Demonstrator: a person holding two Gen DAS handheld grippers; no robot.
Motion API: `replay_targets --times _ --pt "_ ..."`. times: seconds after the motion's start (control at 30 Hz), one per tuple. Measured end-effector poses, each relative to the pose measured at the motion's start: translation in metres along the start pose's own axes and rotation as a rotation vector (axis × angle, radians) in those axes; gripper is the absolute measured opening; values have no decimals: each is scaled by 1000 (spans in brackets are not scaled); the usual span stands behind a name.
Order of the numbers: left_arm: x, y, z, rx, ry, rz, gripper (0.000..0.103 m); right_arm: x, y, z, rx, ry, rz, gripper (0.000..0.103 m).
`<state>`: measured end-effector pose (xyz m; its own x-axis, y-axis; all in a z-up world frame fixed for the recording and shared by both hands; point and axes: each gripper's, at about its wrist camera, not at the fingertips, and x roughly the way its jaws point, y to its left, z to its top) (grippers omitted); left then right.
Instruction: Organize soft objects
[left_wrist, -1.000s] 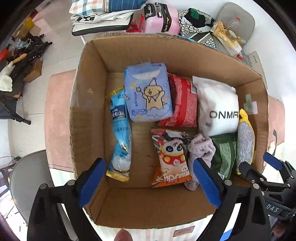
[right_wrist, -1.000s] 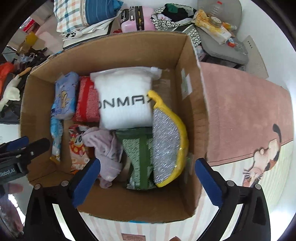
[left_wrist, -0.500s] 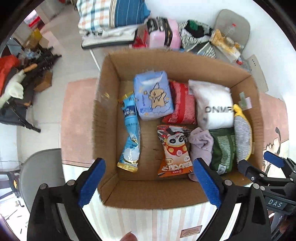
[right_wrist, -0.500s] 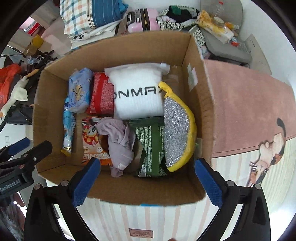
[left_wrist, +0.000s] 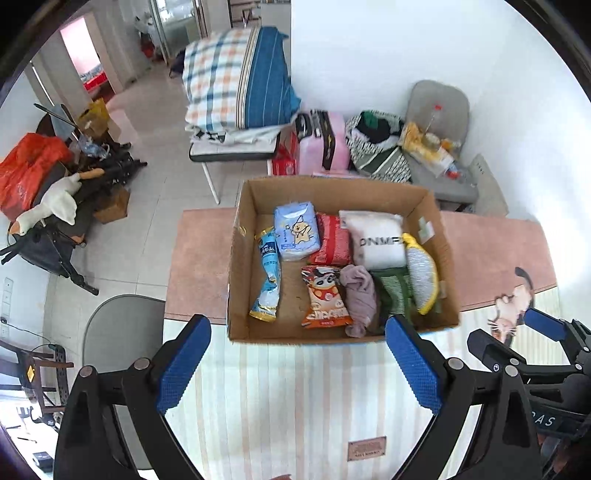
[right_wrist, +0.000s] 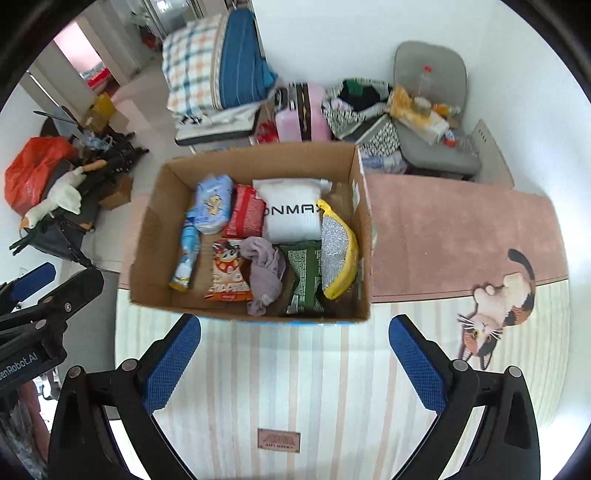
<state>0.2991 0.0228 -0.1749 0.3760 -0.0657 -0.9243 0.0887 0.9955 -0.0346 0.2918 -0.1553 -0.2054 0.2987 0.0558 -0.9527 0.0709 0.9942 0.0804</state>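
Both claws hang spread and empty over the striped tablecloth (right_wrist: 280, 384), left claw (left_wrist: 297, 365) and right claw (right_wrist: 295, 363) just short of the cardboard box (right_wrist: 255, 314), which holds the lilac cloth (right_wrist: 264, 267), snack packets and a white pillow (right_wrist: 293, 214).

from my right gripper (right_wrist: 293, 360), fingers spread wide with nothing between them, i see the cardboard box (right_wrist: 255, 158) on the striped cloth (right_wrist: 295, 387), packed with a white pillow (right_wrist: 293, 214), grey rag (right_wrist: 264, 264), snack bags and a yellow-edged sponge (right_wrist: 338, 251).
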Motion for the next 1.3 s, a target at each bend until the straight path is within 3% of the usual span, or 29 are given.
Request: replay_targets --times 0.3,0.67,0.93,1.3 --pt "-90 -8 -41 3 -120 17 97 -102 -5 -50 1 -138 15 103" --pt "-161 -8 -86 -26 -166 -36 97 -210 9 -113 -33 -282 -3 103" --pt "-199 -6 -106 -29 -226 -11 97 -249 10 -139 -43 -333 -16 103" --pt "-209 -10 -113 -36 -261 8 97 -275 7 -145 -45 -383 -45 103"
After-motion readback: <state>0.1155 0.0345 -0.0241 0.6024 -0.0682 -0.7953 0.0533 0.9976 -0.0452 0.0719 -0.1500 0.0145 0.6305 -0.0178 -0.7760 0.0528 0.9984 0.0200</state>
